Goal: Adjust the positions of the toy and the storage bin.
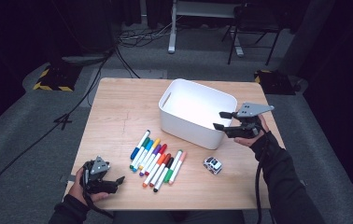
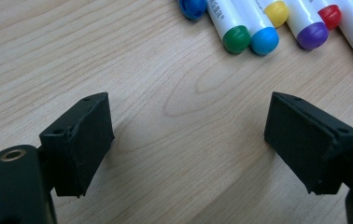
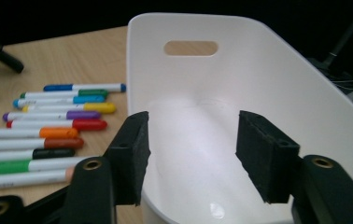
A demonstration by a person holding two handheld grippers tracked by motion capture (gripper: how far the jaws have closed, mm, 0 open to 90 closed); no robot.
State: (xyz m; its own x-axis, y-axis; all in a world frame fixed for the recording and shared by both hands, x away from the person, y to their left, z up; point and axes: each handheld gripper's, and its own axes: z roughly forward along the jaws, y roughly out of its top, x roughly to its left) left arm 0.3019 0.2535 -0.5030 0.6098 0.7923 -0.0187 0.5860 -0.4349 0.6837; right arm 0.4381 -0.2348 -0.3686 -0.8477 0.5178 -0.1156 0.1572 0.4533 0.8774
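While the right tongs gape, the white bin sits just below.

Left gripper jaws wide apart over bare wooden table, marker caps beyond

A recording studio or lab set up for filming tabletop work

A small light wooden table is placed on grey carpet and enclosed by black curtains. Loose black cables are trailed across the floor, yellow-and-black hazard-striped stand bases are seen at the sides, and a white desk frame and a dark chair are set behind.
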